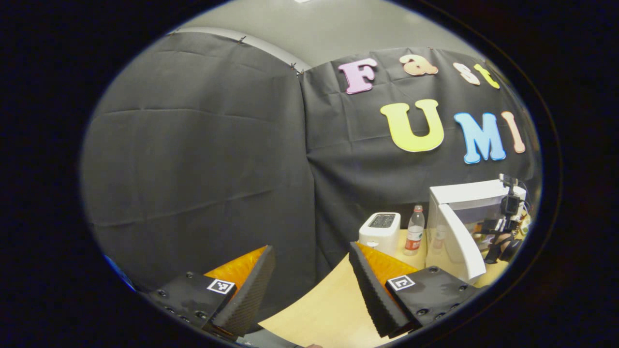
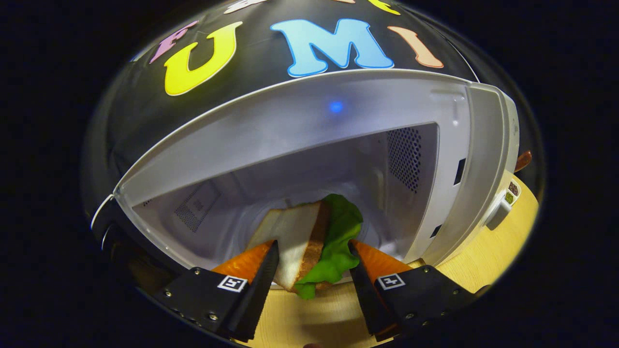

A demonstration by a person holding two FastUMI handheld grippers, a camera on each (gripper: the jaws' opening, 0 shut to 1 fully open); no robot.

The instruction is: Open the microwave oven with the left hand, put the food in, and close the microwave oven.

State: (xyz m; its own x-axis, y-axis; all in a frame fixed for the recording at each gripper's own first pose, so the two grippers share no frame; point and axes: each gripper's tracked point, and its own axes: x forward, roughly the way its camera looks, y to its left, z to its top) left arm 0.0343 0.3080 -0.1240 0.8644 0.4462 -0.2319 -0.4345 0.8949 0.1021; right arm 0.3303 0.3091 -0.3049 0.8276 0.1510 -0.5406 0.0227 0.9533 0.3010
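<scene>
The white microwave (image 2: pixel 300 125) stands with its door swung open, and its pale cavity lies right ahead in the right gripper view. My right gripper (image 2: pixel 313 249) is shut on the sandwich (image 2: pixel 302 232), white bread with brown crust and a green lettuce leaf (image 2: pixel 341 227), held at the cavity's mouth above the table edge. In the left gripper view, the microwave (image 1: pixel 464 195) is far off at the right, its door (image 1: pixel 464 241) standing out toward me, with the right gripper (image 1: pixel 503 229) at its opening. My left gripper (image 1: pixel 309 256) is open and holds nothing, off the table's left end.
A white toaster (image 1: pixel 380 231) and a clear bottle with a red label (image 1: pixel 414 232) stand left of the microwave on the light wooden table (image 1: pixel 329 304). A small spice rack (image 2: pixel 508 198) sits by the microwave's right side. Black cloth walls the booth.
</scene>
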